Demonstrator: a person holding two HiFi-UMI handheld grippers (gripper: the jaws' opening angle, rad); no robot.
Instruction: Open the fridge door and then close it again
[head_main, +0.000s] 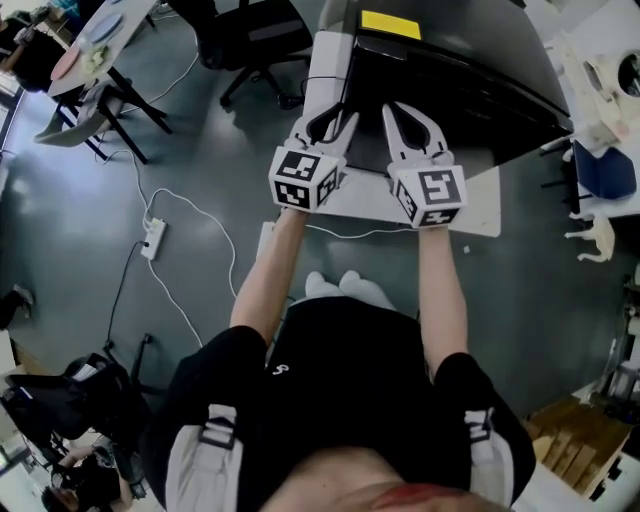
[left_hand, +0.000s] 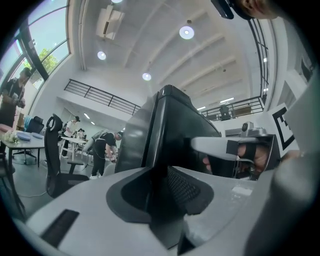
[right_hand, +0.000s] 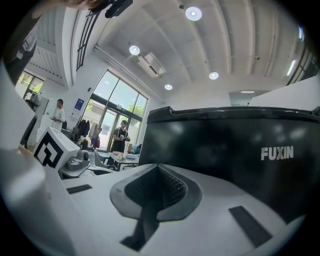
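Both grippers at the glossy black fridge (head_main: 455, 85), standing on the grey floor (head_main: 215, 190)!
Left gripper (left_hand: 161, 176) has its fingers clamped on the fridge door's (right_hand: 225, 150) left edge; right gripper (right_hand: 159, 175), fingers pressed together and empty, is level just beside it.

left gripper (head_main: 330, 122) astride the fridge door (right_hand: 215, 145) edge — right gripper (head_main: 408, 112) just right of it.

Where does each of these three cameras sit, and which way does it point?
Head view: on the person's head, looking steeply down at the fridge; both forearms, left hand-held gripper and right hand-held gripper show.
Left gripper view: on the left one, looking level along jaws closed on the fridge door; the right hand shows.
Right gripper view: on the right one, facing the door's front, jaws shut, empty.
Both gripper views share the door.
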